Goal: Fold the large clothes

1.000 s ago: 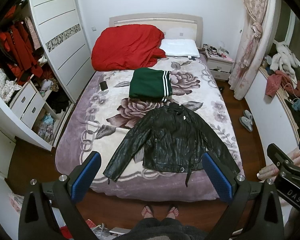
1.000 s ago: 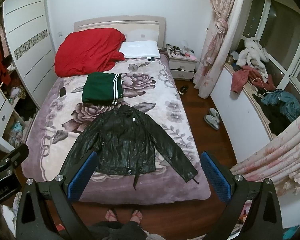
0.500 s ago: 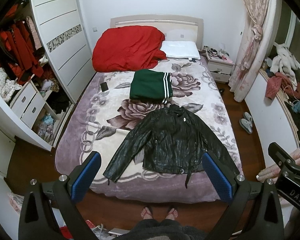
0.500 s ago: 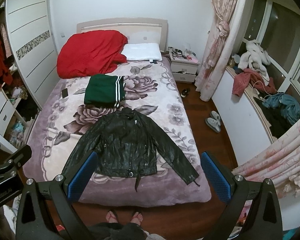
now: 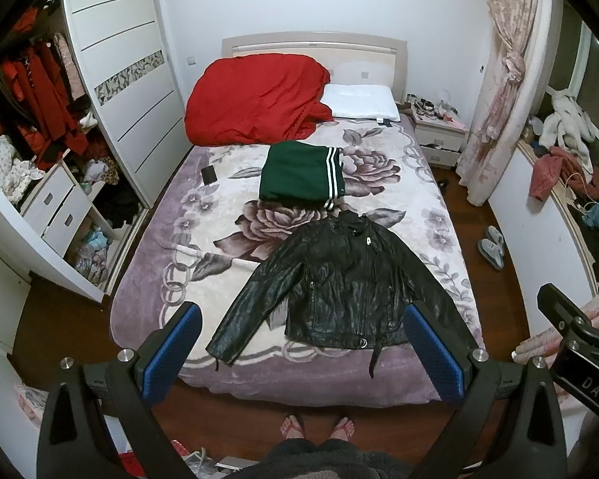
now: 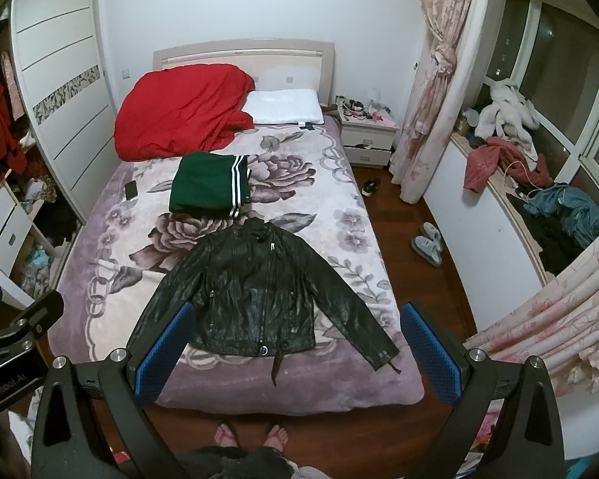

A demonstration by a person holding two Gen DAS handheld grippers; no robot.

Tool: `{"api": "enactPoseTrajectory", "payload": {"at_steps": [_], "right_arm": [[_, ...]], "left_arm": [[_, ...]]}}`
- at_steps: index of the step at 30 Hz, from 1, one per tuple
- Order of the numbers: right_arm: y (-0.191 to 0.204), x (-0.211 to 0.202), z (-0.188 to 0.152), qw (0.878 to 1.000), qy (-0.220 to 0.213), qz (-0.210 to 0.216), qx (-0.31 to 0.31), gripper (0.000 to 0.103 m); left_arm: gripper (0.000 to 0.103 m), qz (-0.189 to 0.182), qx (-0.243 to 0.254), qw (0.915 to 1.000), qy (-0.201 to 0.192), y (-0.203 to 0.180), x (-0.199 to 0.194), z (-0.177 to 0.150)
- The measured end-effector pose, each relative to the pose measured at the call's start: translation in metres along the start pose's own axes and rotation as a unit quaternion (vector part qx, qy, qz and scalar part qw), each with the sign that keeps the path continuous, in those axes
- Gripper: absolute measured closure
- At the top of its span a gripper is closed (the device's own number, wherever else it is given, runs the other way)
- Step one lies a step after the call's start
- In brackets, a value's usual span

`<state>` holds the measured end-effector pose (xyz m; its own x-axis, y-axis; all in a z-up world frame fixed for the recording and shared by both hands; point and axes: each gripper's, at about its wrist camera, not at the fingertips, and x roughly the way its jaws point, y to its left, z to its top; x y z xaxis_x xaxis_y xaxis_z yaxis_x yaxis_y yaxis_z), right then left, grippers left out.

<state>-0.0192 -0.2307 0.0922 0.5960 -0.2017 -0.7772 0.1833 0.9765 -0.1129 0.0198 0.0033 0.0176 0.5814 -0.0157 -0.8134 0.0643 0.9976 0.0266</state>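
Observation:
A black leather jacket [image 5: 341, 285] lies spread flat, front up, sleeves out, near the foot of the bed; it also shows in the right wrist view [image 6: 255, 291]. A folded green garment with white stripes [image 5: 301, 175] lies beyond its collar, also in the right wrist view [image 6: 209, 183]. My left gripper [image 5: 299, 347] is open and empty, held high above the foot of the bed. My right gripper [image 6: 293, 349] is open and empty, beside it at the same height.
The bed [image 5: 203, 247] has a floral purple blanket, a red duvet [image 5: 255, 97], a white pillow [image 5: 361, 101] and a phone [image 5: 209, 175]. An open wardrobe [image 5: 36, 127] stands left. A nightstand [image 6: 369, 135], slippers [image 6: 427, 243] and a cluttered sill [image 6: 539, 195] are right.
Both grippers have drawn back and up slightly, so the bed sits a little lower and smaller in view. The jacket and the green garment have not moved.

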Motion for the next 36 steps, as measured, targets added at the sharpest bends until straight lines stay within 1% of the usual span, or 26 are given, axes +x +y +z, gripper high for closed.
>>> {"api": "enactPoseTrajectory", "payload": {"at_steps": [19,26,36], "right_arm": [[-0.002,-0.001,-0.002,1.0,-0.001,0.002,0.002,0.0],[0.002,-0.007,0.007,1.0,-0.002,0.002,0.002,0.0],[0.005,-0.007,0.009,1.0,-0.002,0.003,0.002,0.0]], "left_arm": [[0.0,0.0,-0.003,1.0,-0.003,0.0,0.0,-0.001],[0.0,0.0,-0.002,1.0,-0.004,0.0,-0.001,0.004],[0.0,-0.002,-0.002,1.0,-0.006,0.001,-0.002,0.002]]}}
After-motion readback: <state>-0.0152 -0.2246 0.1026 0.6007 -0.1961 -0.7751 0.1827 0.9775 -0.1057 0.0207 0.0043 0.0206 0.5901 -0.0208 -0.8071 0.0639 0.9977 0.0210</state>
